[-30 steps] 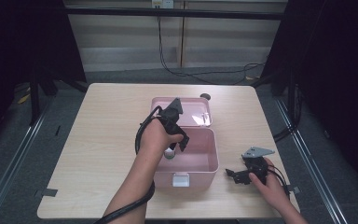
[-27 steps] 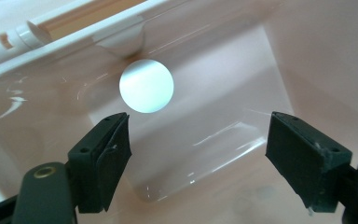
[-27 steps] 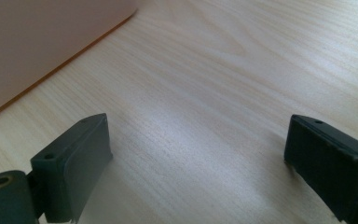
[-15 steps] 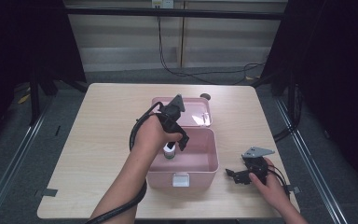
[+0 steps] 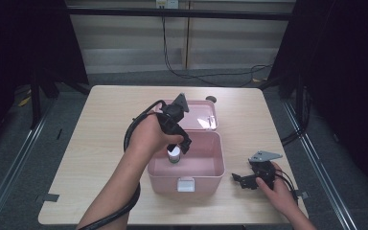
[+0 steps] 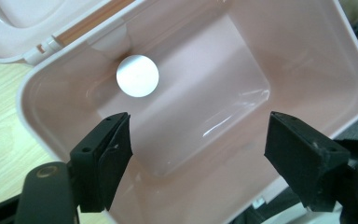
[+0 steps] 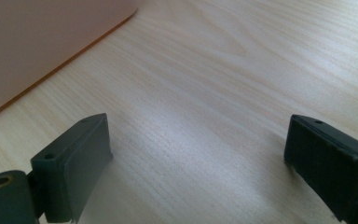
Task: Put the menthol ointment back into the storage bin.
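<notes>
On the wooden table [image 5: 100, 124] stands one pink box [image 5: 206, 170] with its one lid [image 5: 199, 115] swung back flat behind it, and inside the box stands one small bottle [image 5: 174, 154] with a white cap, upright near the left wall as the high view shows it. Seen from the left gripper view, the cap [image 6: 137, 76] is a single white disc close to the hinge side of the box, well clear of both jaws. Two grippers are at work, one in each hand. Over the box hangs the left gripper [image 5: 184, 146], pointing down into it, its jaws spread apart with nothing between them but the bare pink floor; the bottle stands free just beyond the tips. To the right of the box, the right gripper [image 5: 243, 181] rests low at the table's near edge, its jaws likewise wide apart and holding nothing, with plain wood between them and one corner of the box showing beside them.
</notes>
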Available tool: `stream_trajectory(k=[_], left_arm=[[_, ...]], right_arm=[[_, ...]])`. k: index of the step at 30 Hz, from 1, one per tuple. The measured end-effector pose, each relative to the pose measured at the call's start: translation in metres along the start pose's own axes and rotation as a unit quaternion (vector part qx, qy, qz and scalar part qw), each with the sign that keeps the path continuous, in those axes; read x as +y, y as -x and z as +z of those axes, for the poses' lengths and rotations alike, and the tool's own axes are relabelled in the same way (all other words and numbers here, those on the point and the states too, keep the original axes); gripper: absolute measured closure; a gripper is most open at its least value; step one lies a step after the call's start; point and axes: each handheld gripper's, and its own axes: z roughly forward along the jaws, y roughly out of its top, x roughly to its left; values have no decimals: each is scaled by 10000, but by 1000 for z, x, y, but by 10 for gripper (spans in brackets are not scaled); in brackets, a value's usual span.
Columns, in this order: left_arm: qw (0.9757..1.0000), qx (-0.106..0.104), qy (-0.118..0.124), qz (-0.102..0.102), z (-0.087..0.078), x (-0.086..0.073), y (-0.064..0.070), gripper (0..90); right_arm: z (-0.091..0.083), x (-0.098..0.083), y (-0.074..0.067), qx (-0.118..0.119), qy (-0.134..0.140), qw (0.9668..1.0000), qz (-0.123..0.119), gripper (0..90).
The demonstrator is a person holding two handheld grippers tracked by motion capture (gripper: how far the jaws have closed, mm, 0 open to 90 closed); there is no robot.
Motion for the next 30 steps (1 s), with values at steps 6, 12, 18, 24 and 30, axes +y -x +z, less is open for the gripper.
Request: stream_trajectory(k=[6, 12, 18, 24, 30], left_arm=[[10000, -32, 61, 68, -8, -8, -3, 224], [9998, -20, 137, 153, -19, -15, -12, 221], [9997, -43, 218, 135, -30, -26, -23, 221], [9996, 31, 266, 112, -38, -37, -34, 221], [9995, 76, 296, 48, -41, -48, -46, 221]], right_arm=[[0, 0, 0, 0, -1, 10000, 0, 66], [0, 0, 0, 0, -1, 10000, -1, 66], [0, 0, 0, 0, -1, 10000, 0, 66], [0, 0, 0, 0, 0, 10000, 2, 66], [0, 0, 0, -1, 0, 10000, 4, 66]])
